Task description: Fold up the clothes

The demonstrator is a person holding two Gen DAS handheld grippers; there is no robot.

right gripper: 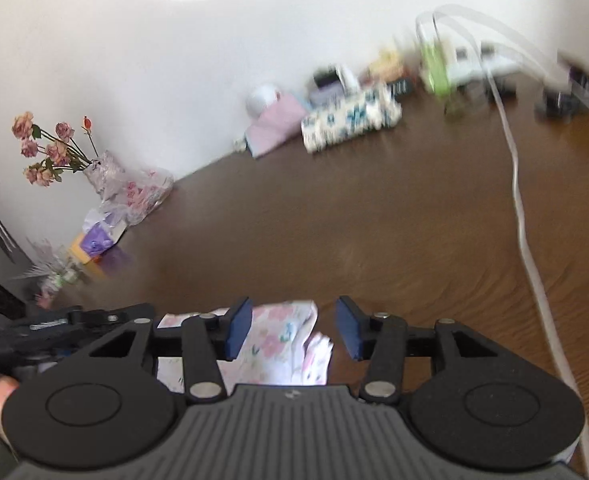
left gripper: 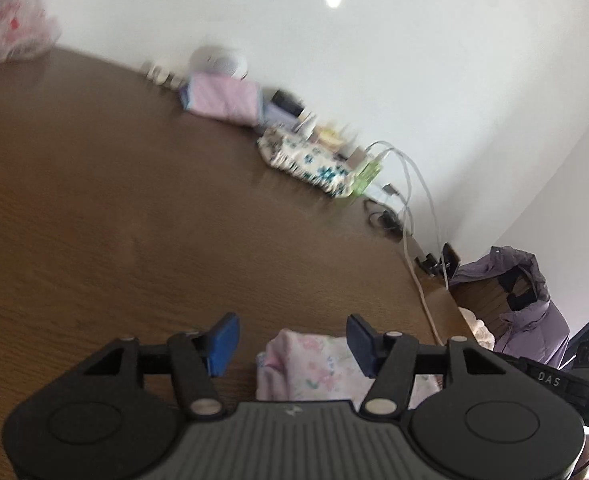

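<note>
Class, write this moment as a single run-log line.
left gripper: open, empty | right gripper: open, empty | floral garment: on table, below both | fold: not yet started

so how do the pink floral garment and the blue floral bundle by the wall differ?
The garment is pink-flowered and lies near, under both open grippers; the bundle is blue-patterned and sits far off by the wall. The garment looks loosely folded, the bundle compact. Both rest on the brown table.
</note>
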